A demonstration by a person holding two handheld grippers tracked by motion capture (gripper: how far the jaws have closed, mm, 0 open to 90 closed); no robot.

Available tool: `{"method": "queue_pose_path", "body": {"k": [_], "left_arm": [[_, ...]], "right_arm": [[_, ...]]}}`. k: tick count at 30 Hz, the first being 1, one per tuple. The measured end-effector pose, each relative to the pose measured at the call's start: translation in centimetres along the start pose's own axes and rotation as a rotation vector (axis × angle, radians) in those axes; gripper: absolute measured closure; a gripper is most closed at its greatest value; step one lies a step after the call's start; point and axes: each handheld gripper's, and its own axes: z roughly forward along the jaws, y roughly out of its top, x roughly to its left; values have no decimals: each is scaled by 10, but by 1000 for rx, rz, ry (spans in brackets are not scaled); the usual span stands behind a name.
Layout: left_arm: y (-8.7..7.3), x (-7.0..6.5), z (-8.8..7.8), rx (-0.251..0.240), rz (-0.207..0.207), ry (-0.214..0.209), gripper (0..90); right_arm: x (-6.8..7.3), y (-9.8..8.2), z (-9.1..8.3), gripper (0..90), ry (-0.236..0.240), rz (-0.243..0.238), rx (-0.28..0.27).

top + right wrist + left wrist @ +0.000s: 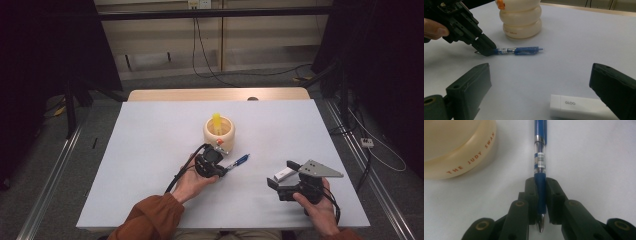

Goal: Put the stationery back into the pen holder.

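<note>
A person sits at the near edge of a white table (150,150), holding a two-jaw gripper in each hand.

Nearest, at the right, the right gripper (280,174) hovers low over the table with its black jaws spread wide and nothing between them. A small white stick marked "GLOO" (576,107) lies flat on the table just in front of it, close to one jaw but not gripped; in the high view it sits just beyond the jaws (284,174).

A little farther in, left of centre, the left gripper (223,170) points toward the right. Its jaws are clamped on a blue pen (540,167) near the writing tip, with the silver point sticking out behind the pads (556,195). The rest of the pen runs forward from the jaws and lies along the table surface.

Just beyond the pen stands a cream, ring-shaped holder (219,131), near the pen but not touching it. It has orange lettering on its side, and a yellow item (217,121) stands upright inside it.
</note>
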Motion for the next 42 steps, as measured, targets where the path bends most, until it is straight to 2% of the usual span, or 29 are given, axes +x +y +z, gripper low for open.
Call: {"method": "queue_pose_path", "body": {"k": [4, 13, 22, 26, 32, 42], "left_arm": [[0, 3, 0, -4, -16, -20, 808], [0, 2, -3, -11, -12, -36, 808], [-2, 4, -15, -49, -21, -69, 808], [-3, 2, -22, -59, -3, -78, 808], [-12, -1, -33, -93, -8, -88, 808], [-22, -3, -48, -109, 0, -106, 808]], "right_arm": [[0, 0, 0, 37, 2, 1, -1], [0, 0, -1, 37, 0, 0, -8], [0, 0, 0, 43, 0, -1, -6], [0, 0, 0, 41, 1, 1, -1], [2, 0, 0, 43, 21, -1, 6], [7, 0, -1, 42, 18, -17, 11]]}}
